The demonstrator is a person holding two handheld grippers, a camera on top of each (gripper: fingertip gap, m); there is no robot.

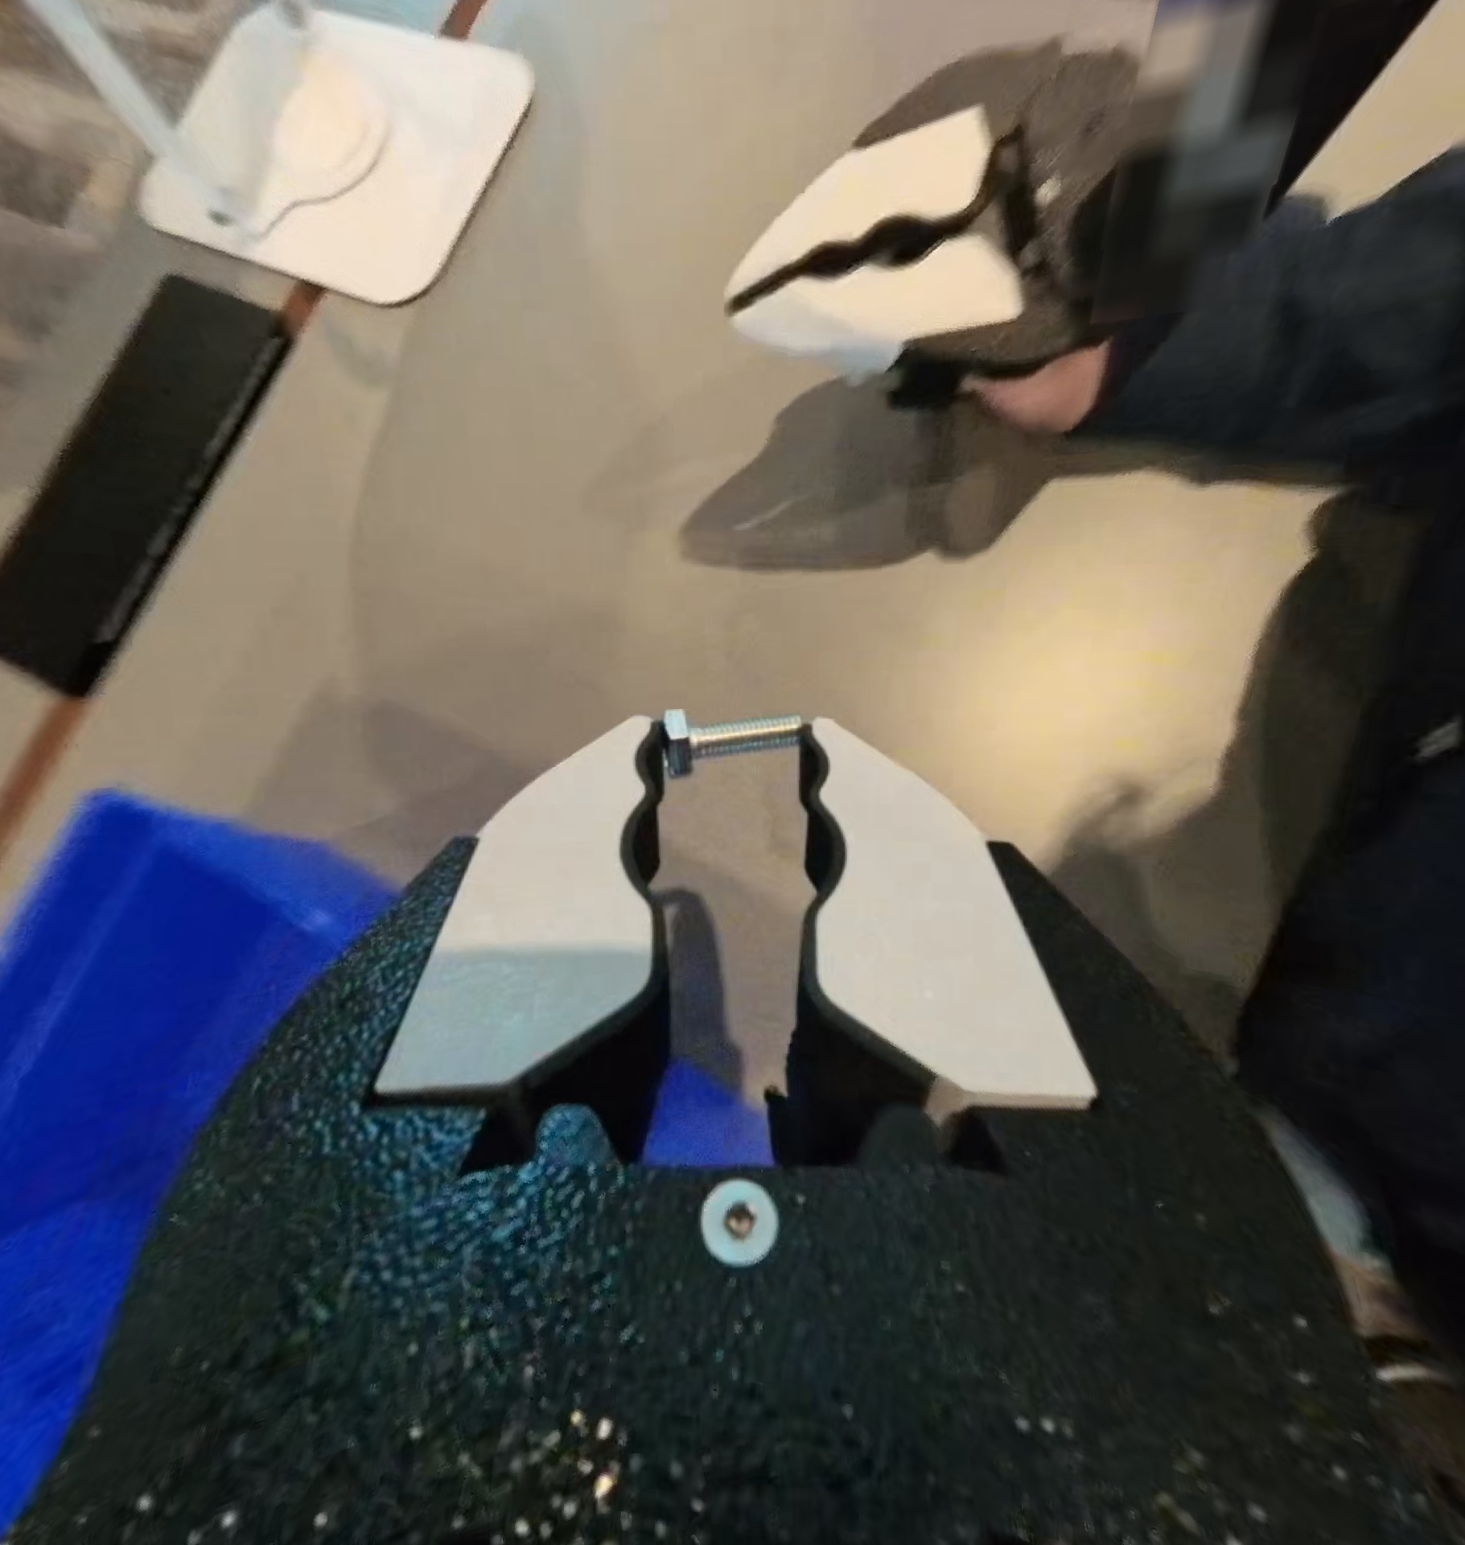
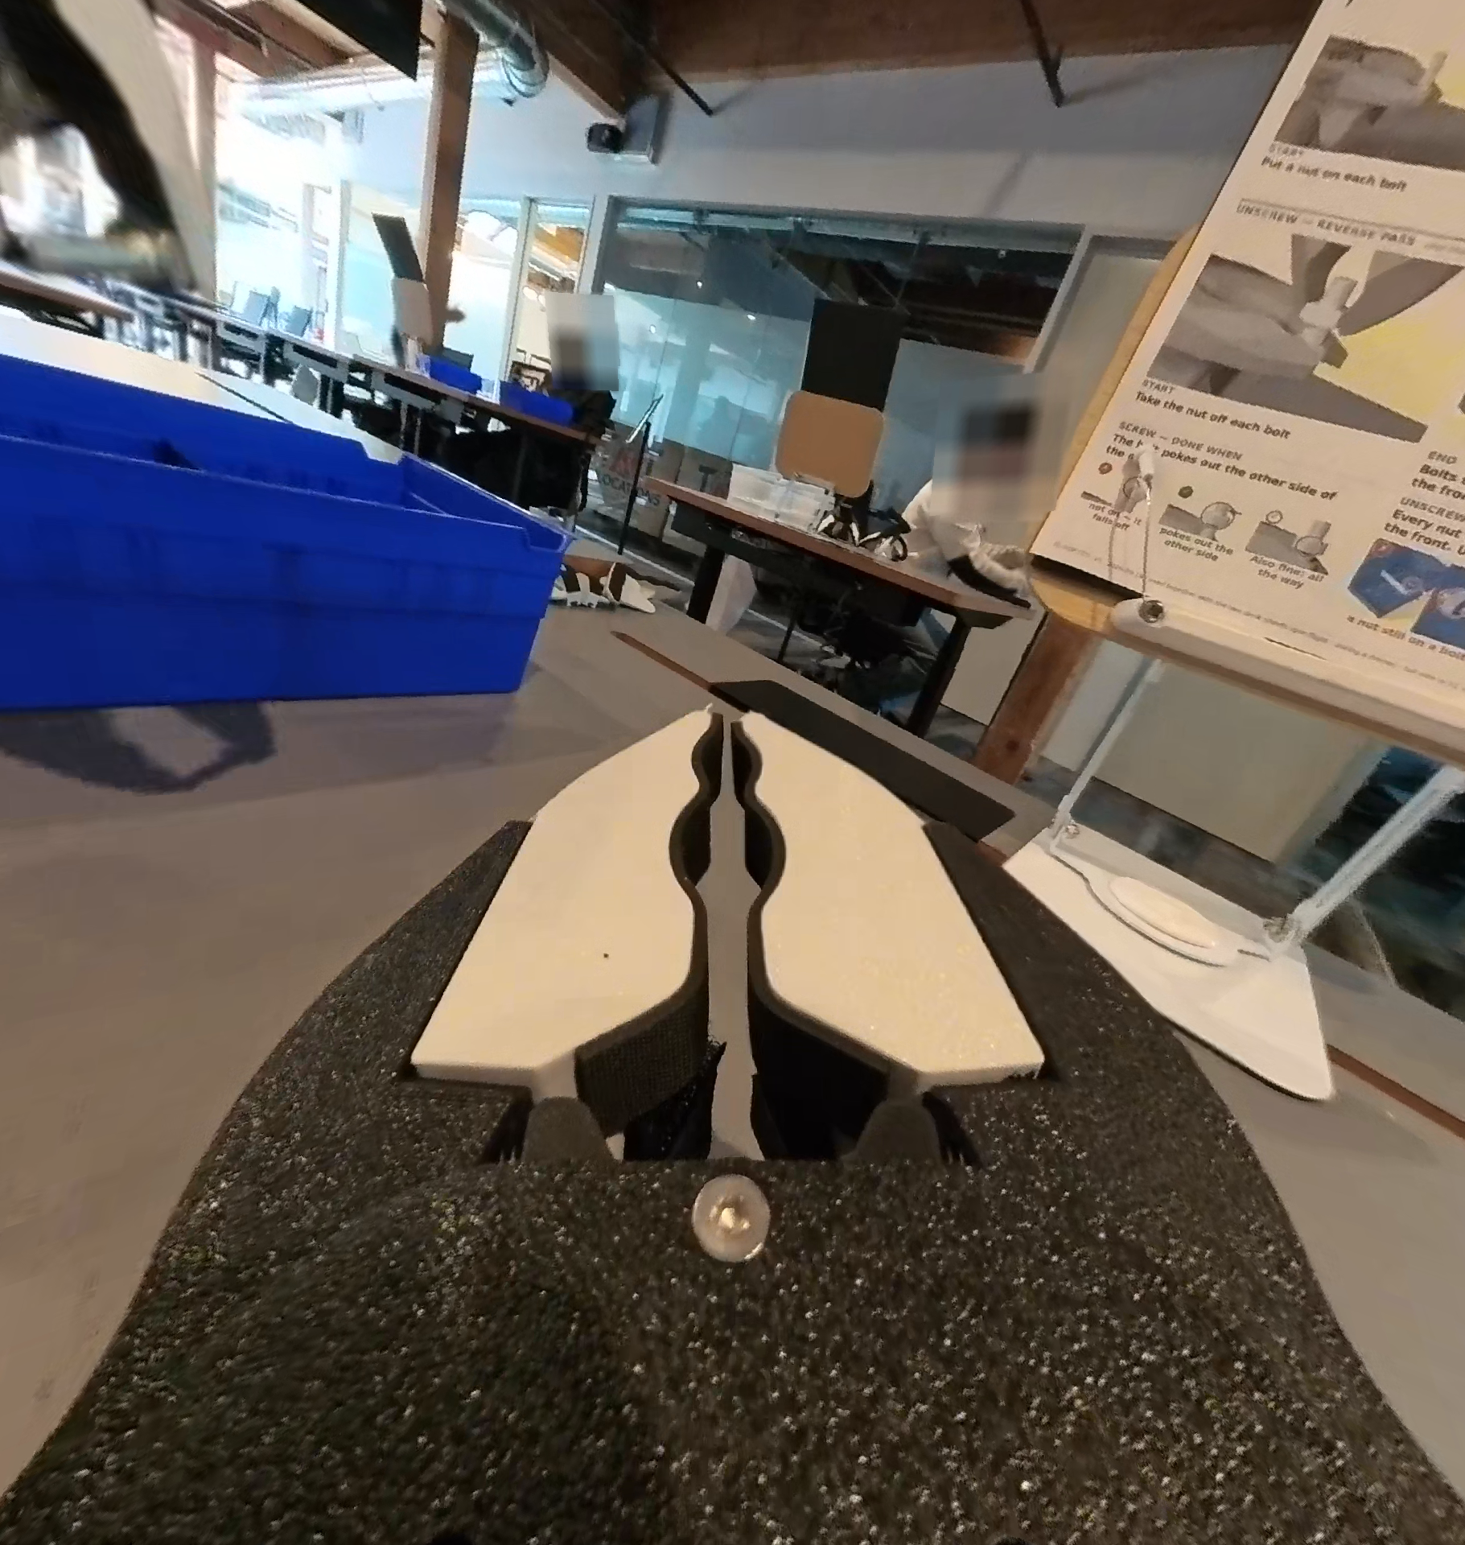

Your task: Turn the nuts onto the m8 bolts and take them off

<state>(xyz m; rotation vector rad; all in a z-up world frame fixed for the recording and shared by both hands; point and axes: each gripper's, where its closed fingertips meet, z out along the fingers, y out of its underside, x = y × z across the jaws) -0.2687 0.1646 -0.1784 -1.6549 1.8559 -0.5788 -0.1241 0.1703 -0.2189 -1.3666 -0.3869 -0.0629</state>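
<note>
My left gripper (image 1: 733, 740) is shut on a silver hex-head bolt (image 1: 724, 741), held endwise across its fingertips with the head at the left finger and the thread end at the right finger, above the grey table. No nut shows on the bolt. My right gripper (image 2: 727, 715) is shut with nothing visible between its white fingers. It also shows in the left wrist view (image 1: 862, 276), blurred, held by a person's hand in a dark sleeve, far beyond and right of the bolt. No loose nut is visible.
A blue bin (image 2: 294, 535) sits on the grey table (image 2: 127, 920), left of the right gripper, and shows at the lower left of the left wrist view (image 1: 127, 961). A white stand base (image 1: 336, 150) holds an instruction sheet (image 2: 1314, 334). A black strip (image 1: 127, 485) lies nearby. People sit at far desks. The left gripper's tips are roughly 15 centimeters from the right gripper's.
</note>
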